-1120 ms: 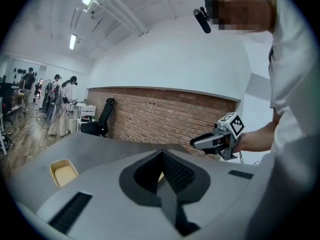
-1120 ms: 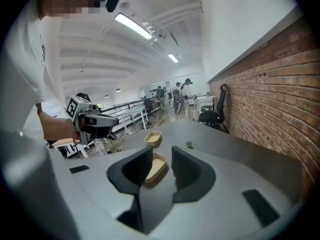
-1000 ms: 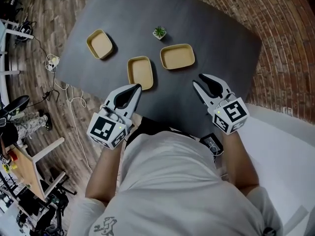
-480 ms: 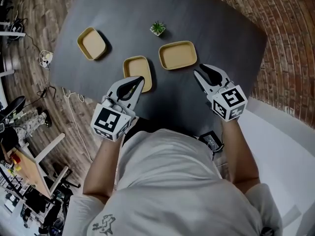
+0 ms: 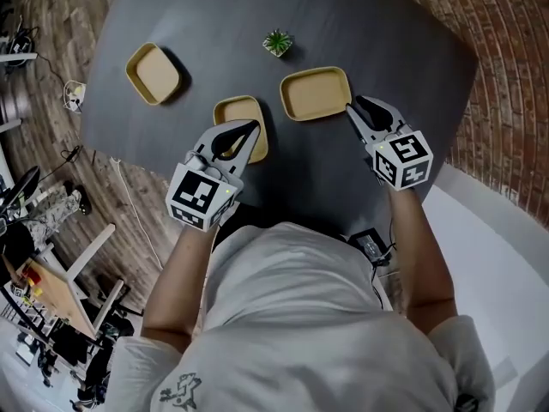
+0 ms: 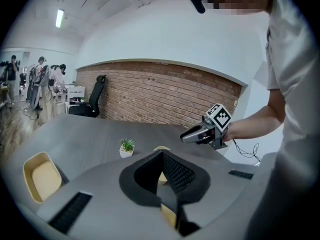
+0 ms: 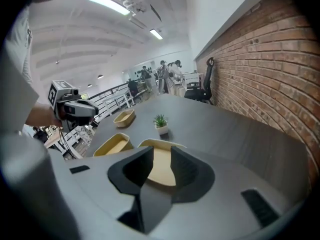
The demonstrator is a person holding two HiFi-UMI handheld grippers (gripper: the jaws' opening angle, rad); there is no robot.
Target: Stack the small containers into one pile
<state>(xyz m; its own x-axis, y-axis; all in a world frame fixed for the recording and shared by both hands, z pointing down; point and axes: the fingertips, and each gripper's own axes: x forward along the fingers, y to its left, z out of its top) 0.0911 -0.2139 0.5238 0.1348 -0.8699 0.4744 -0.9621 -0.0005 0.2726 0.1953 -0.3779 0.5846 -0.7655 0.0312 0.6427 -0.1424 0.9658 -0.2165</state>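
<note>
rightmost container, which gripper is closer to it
Right. The right gripper is beside the near right rim of the rightmost container, its jaws have just closed slightly with nothing between them; the left gripper hangs over the middle container, further left.

1. Left tan shallow rounded-rectangular container [image 5: 153,74]: upright, empty, on the dark grey bench [image 5: 386,33], well apart from the others.
2. Middle tan container [image 5: 239,112]: upright, near the bench's front edge.
3. Right tan container [image 5: 316,93]: upright, empty, near the middle one, not touching.
</note>
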